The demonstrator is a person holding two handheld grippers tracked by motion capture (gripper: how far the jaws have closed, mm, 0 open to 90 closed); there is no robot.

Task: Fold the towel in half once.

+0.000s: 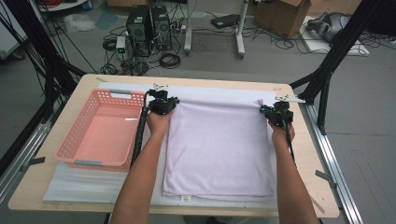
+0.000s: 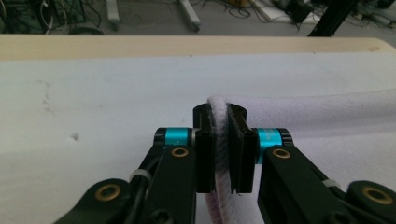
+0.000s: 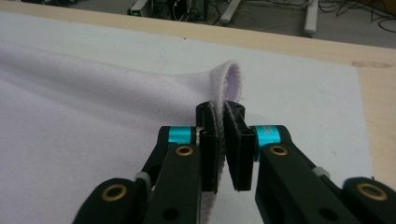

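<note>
High view: the surface (image 1: 299, 154) carries a white mat (image 1: 74, 184), a pale towel (image 1: 219, 149) folded at its middle, and an empty pink basket (image 1: 100, 128) at left. Left tool (image 1: 162, 106) and right tool (image 1: 276, 113) each clench a far towel corner; further folding looks left.
</note>
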